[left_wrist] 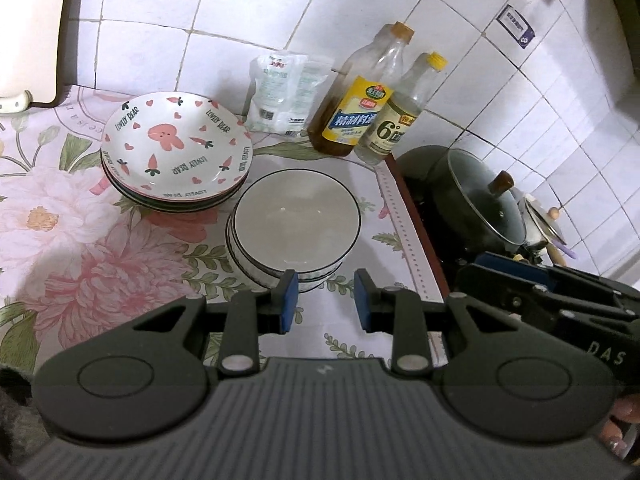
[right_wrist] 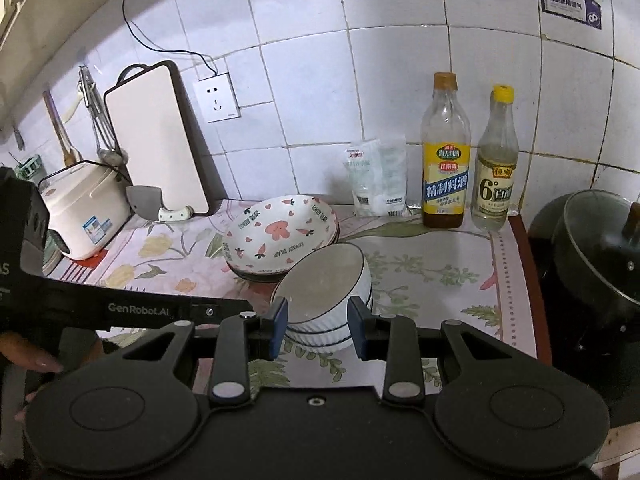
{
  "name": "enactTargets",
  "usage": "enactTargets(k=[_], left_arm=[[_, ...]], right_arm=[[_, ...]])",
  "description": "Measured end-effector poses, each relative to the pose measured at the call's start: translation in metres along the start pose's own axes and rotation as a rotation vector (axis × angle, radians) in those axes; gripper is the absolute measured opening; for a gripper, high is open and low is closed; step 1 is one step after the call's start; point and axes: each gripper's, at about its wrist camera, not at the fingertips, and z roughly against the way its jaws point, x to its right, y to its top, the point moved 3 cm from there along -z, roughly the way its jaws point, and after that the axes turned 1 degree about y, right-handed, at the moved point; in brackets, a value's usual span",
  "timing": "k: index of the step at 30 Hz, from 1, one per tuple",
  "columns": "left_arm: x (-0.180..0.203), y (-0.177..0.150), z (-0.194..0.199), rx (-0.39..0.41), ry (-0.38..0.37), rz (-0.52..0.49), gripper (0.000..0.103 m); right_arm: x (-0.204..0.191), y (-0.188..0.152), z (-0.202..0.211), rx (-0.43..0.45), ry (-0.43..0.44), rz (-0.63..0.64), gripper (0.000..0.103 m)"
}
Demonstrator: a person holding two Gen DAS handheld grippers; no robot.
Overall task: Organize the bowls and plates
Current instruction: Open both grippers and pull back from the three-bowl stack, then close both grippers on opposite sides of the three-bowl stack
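Both my grippers, left gripper (left_wrist: 326, 300) and right gripper (right_wrist: 318, 328), hang slightly apart, empty. The bowl stack (left_wrist: 296, 228) sits beside the plate stack (left_wrist: 176, 152); a careless nudge could topple either.

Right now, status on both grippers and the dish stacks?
Left gripper and right gripper open, empty, short of the dishes. Bowl stack and plate stack nested, side by side on the counter. Bottles behind, clear.

White tiled wall (right_wrist: 400, 60), floral counter cloth (left_wrist: 60, 216), perhaps dim light.
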Motion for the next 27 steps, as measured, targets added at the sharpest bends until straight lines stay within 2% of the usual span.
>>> enactTargets(k=[4,10,15,17,20,23,25,27], left_arm=[[-0.008,-0.002,-0.007,-0.006,-0.029,0.026,0.029],[-0.024,-0.007,-0.020,0.025,-0.047,0.059,0.029],[-0.029,-0.017,-0.032,0.098,-0.006,-0.018,0.030],[-0.031,-0.022,-0.036,0.126,0.006,-0.038,0.032],[-0.039,-0.029,-0.040,0.161,0.010,-0.048,0.040],[-0.049,-0.035,-0.046,0.176,0.026,-0.061,0.042],[-0.056,-0.039,-0.051,0.172,0.030,-0.057,0.044],[-0.064,-0.041,-0.055,0.173,0.019,-0.046,0.050]], right_arm=[[-0.003,-0.005,0.000,0.023,0.012,0.025,0.038],[-0.008,-0.018,-0.017,0.060,0.014,0.103,0.040],[-0.002,-0.031,-0.040,0.119,-0.074,0.137,0.040],[0.002,-0.038,-0.049,0.146,-0.082,0.139,0.041],[0.011,-0.048,-0.059,0.175,-0.050,0.098,0.047],[0.018,-0.062,-0.073,0.185,-0.018,0.080,0.049],[0.021,-0.072,-0.082,0.181,0.006,0.081,0.055],[0.023,-0.081,-0.088,0.193,0.024,0.097,0.066]])
